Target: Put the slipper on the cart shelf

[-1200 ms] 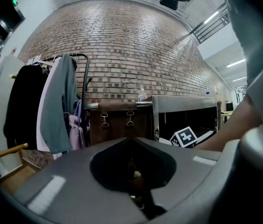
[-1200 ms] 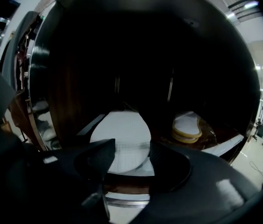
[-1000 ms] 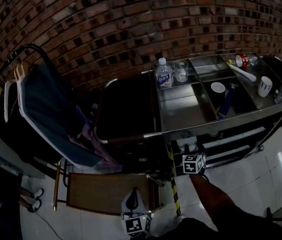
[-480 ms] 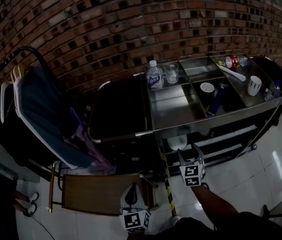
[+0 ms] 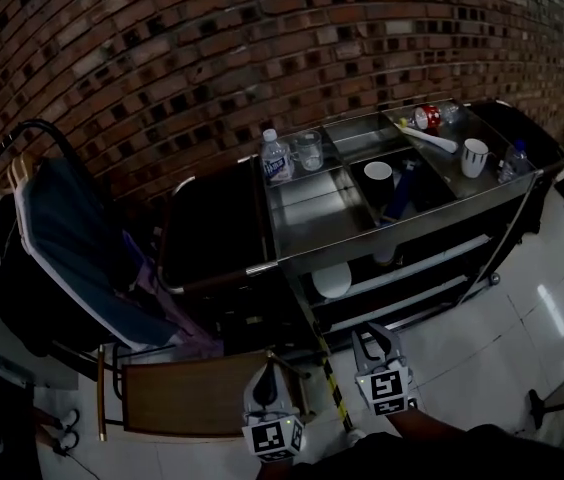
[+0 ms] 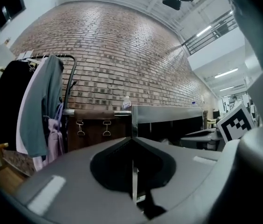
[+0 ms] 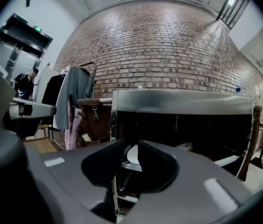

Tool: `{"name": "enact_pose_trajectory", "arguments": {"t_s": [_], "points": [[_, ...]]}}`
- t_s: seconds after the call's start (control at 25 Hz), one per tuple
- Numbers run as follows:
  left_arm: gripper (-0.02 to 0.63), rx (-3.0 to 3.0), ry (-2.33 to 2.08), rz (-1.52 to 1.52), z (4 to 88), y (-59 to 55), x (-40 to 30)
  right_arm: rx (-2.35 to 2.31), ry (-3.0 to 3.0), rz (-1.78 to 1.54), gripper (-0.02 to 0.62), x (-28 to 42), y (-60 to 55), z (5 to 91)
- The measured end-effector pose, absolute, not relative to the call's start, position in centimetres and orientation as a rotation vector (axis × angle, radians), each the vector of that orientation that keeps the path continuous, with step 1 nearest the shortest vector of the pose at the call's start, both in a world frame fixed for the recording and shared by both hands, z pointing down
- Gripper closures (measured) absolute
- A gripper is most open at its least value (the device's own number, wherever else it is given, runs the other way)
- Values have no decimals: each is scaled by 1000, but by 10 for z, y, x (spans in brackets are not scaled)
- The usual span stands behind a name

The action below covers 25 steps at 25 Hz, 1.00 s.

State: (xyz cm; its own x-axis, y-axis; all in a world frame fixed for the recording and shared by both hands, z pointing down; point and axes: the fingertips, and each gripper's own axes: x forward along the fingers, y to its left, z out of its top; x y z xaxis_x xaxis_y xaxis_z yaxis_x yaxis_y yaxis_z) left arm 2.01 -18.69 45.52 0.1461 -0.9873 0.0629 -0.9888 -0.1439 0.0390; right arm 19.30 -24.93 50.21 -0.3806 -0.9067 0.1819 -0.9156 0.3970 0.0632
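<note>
The white slipper [image 5: 333, 280] lies on the shelf under the steel top of the cart [image 5: 322, 215]. My right gripper [image 5: 377, 342] hangs low in front of that shelf, clear of the slipper, its jaws closing with nothing between them. In the right gripper view the slipper [image 7: 132, 155] shows through the narrow gap of the right gripper [image 7: 130, 144]. My left gripper [image 5: 270, 379] is held near my body, over the wooden seat, shut and empty. In the left gripper view the left gripper [image 6: 132, 139] points at the cart's left corner [image 6: 132, 121].
On the cart top stand a water bottle [image 5: 276, 156], a glass [image 5: 309, 150], a white cup [image 5: 475, 156] and a red can [image 5: 428, 116]. A black bin [image 5: 212, 230] adjoins the cart's left. Further left is a clothes rack with jackets [image 5: 62, 238]. A wooden seat [image 5: 182, 393] sits on the floor.
My right gripper has drawn back from the cart shelf toward me and its jaws have narrowed. The slipper stays on the shelf. The left gripper has barely moved.
</note>
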Motion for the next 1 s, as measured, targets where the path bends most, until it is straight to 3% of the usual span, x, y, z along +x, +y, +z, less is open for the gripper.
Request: {"name": "enact_pose_trajectory", "arguments": {"t_s": [0.16,1.0], "points": [[589,2346,-1979,32,451,-181,31,1613,-2466,65,592,191,-231,495],[589,2381,-1958,-27,436,-158,43,1592,-2568,-17,594,187,-187,468]]}}
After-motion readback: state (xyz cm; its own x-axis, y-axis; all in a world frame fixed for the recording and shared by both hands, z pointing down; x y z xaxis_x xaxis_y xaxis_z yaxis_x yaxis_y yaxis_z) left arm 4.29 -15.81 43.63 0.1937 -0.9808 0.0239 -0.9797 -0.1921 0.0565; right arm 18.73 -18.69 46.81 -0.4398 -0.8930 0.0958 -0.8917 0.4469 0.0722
